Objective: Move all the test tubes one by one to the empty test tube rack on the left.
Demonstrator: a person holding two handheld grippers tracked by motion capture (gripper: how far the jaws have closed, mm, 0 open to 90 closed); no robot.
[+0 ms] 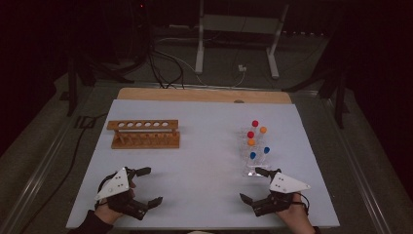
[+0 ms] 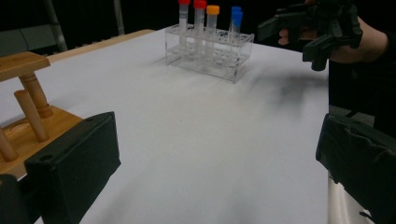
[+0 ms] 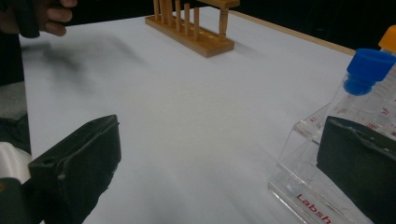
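Orange-capped tube cut off at edge

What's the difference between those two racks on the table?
The wooden rack is opaque brown with one row of holes, all empty; the clear plastic rack is transparent and holds six capped tubes. The wooden one sits on the left, the clear one by the right gripper. Both stand upright on the white tabletop.

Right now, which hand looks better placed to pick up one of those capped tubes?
The right gripper: it sits open right beside the clear rack, close to a blue-capped tube. The left gripper is across the table, nearer the wooden rack.
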